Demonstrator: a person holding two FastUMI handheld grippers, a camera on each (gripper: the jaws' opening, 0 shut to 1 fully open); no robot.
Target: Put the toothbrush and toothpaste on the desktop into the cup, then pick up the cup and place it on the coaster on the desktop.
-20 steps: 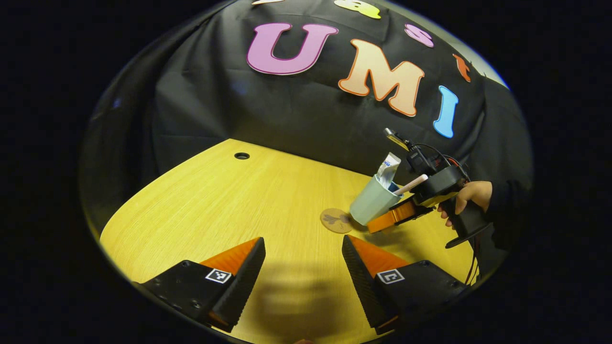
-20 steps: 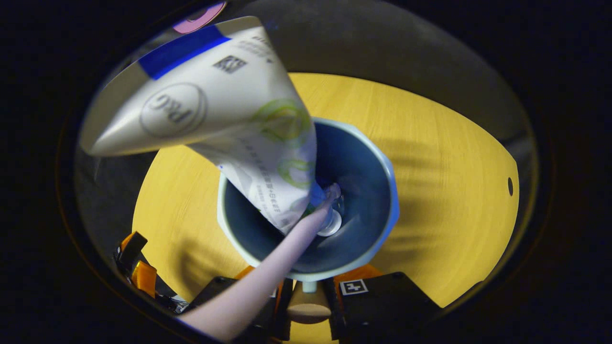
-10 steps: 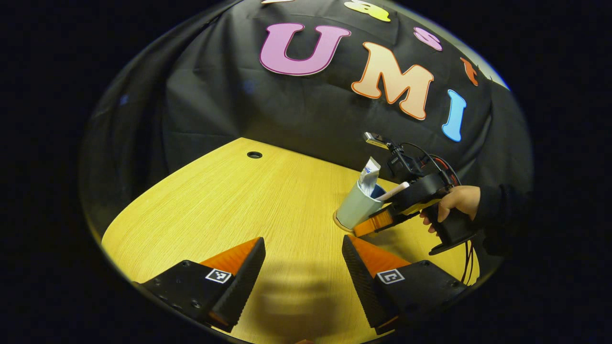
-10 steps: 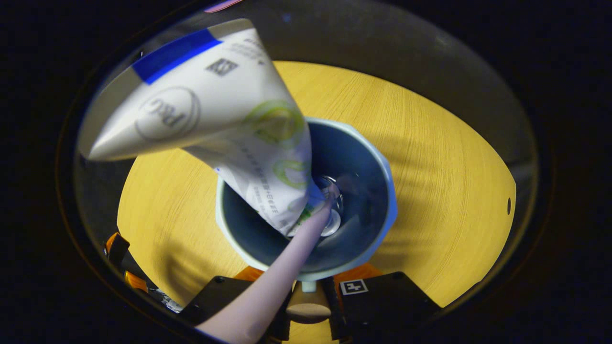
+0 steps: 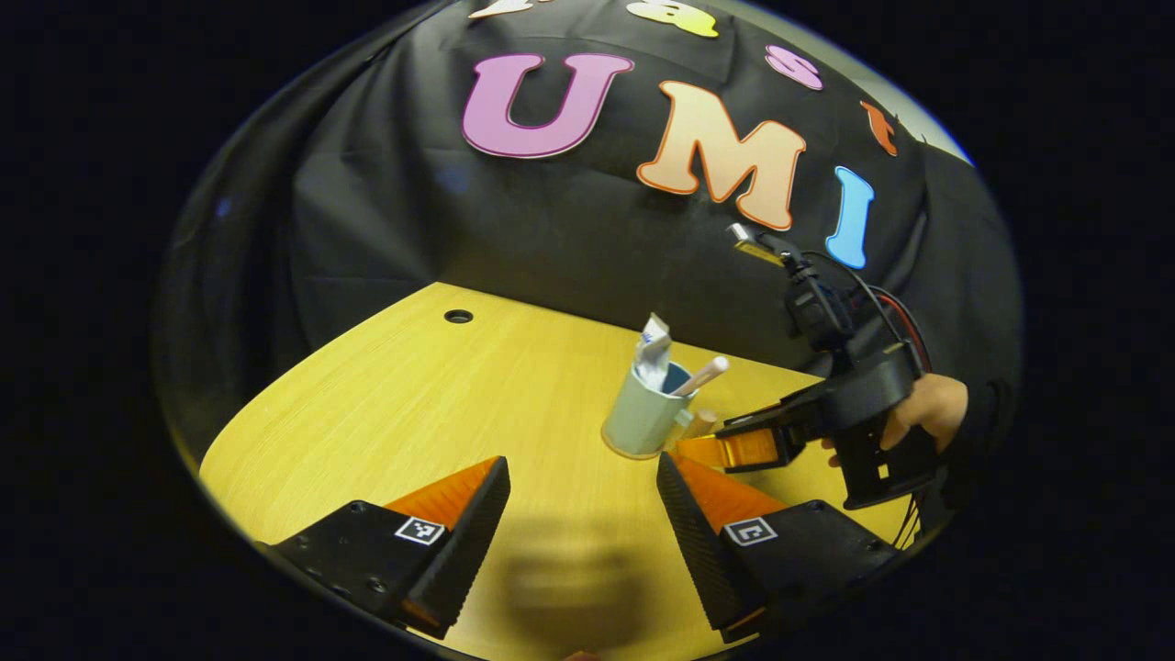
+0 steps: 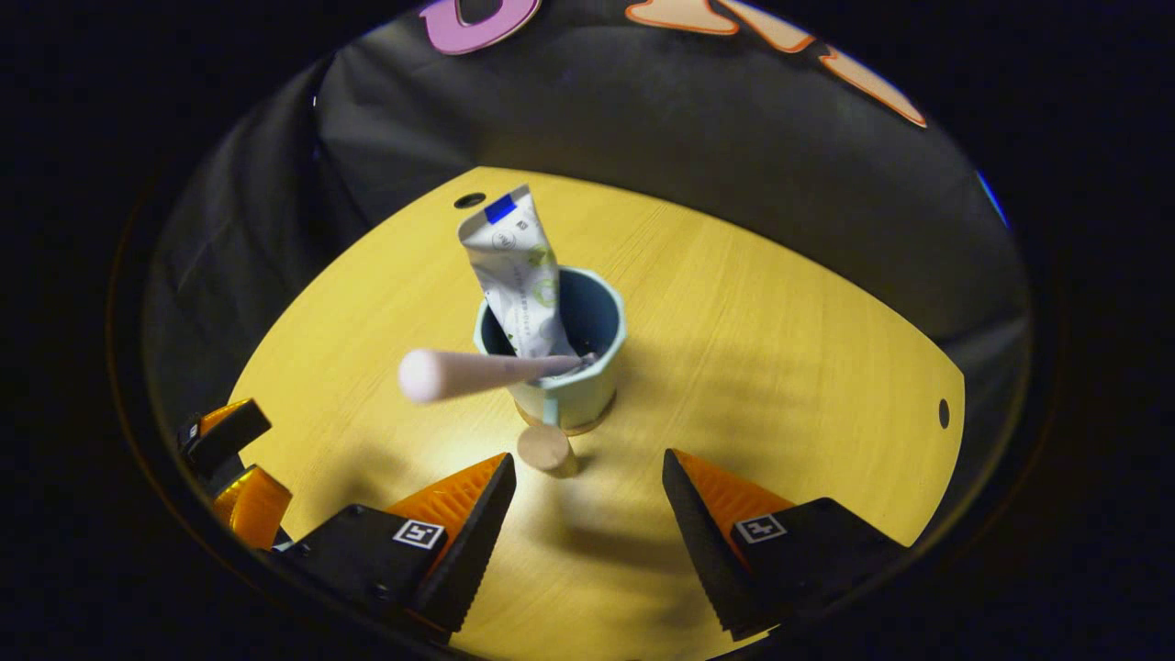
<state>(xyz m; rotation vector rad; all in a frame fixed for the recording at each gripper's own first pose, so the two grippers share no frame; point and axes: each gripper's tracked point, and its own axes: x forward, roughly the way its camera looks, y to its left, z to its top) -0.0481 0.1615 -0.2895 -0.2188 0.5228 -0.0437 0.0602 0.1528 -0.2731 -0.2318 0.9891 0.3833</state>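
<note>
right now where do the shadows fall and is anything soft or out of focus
Left gripper view: a blurry dark shadow on the desktop between its own fingers. Right gripper view: the toothbrush end nearest the lens looks soft; the cup casts faint shadows to the right.

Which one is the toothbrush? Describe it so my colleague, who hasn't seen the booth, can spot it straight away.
On the yellow wooden desk stands one pale blue-green cup. Two things stick out of it: the toothbrush is the thin pale pink rod leaning over the rim, while its neighbour, the toothpaste, is a flat white tube standing nearly upright.
</note>
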